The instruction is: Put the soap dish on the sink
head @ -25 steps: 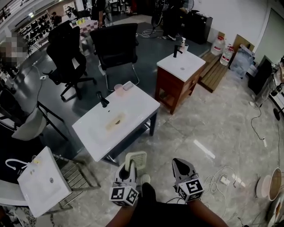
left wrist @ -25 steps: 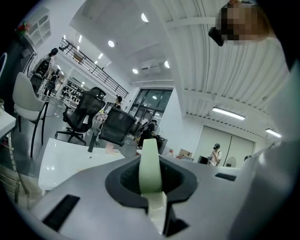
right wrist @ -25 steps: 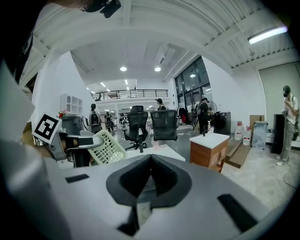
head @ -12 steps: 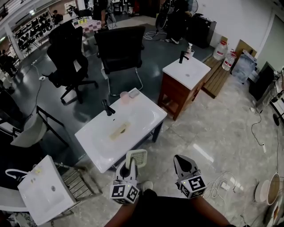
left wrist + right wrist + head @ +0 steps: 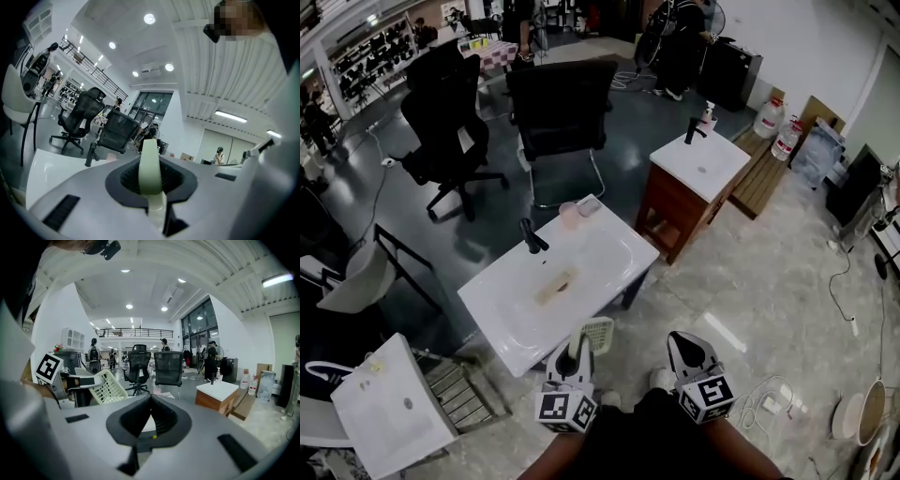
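Pinches dish (image 5: 594,335) by its rim in left gripper (image 5: 575,354), held out for setting on sink (image 5: 502,309) just ahead; holds right gripper (image 5: 682,341) closed, empty, aside.

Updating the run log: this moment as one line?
left claw: shut on soap dish | right claw: shut, empty | sink: close ahead, dish not placed

1. The pale green slotted plastic soap dish (image 5: 594,335) was clamped on edge between the jaws of the left gripper (image 5: 578,351). It looked like a thin upright strip (image 5: 150,172) from that gripper's own camera.
2. The white rectangular ceramic sink (image 5: 619,240) had a black tap and a brown-stained basin. The dish hung at its 5 o'clock, just beside the near edge.
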`<state>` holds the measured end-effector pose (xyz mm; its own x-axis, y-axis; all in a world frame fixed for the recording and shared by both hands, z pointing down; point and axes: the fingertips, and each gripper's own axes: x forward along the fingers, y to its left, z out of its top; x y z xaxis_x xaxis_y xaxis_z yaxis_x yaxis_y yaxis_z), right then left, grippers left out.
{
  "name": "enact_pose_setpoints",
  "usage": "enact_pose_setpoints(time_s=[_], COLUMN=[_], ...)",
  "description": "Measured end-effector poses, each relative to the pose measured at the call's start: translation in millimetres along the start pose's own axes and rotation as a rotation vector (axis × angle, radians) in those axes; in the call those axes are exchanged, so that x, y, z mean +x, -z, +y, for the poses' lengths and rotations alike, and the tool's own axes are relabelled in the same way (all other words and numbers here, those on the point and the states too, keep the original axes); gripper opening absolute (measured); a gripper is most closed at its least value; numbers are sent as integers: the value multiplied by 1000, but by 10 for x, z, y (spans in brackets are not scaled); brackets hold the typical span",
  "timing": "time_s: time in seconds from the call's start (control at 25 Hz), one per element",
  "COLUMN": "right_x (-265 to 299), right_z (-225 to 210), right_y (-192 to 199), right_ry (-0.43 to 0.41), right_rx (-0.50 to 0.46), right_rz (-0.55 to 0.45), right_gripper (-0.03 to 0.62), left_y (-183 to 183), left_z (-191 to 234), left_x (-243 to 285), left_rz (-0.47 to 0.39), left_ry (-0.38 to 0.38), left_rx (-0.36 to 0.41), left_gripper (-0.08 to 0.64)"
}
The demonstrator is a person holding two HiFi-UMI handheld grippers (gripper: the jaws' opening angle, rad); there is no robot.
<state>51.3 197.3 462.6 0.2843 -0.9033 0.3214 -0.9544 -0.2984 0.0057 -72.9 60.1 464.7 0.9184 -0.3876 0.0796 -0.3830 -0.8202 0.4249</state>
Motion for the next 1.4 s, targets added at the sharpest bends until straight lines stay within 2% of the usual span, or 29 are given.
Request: enact_pose_setpoints(time_s=[0.2,0.56,0.72,0.96,1.2,1.4], right_x=[200,1152,1658,2357,2921,3235], right_z=[-38,-390,-737,-1275,-1850,-2176], right_y=[-93,-193,-274,-279,-349,-412], right_ry=[-24,-148,-209,-278,-313,-350], right_rx=[10,41,40,50,38,43], right_rz=[0,-5,5,49,67,83], right_gripper=[-2,-2,-2,-2,-2,-2], left_y=[9,-61,-57,-33,-18,-73], left_z=[98,501,644,761,731,696], left_x=[106,714,1159,1980,2700,3106], left_rz=[11,-1,1,13,6,3], left_ry=[-29,-174,-252,-320,-359,-394], left_rx=[-29,-34,-57,-89,-109,-110], left_gripper=[48,46,46,46,46,46])
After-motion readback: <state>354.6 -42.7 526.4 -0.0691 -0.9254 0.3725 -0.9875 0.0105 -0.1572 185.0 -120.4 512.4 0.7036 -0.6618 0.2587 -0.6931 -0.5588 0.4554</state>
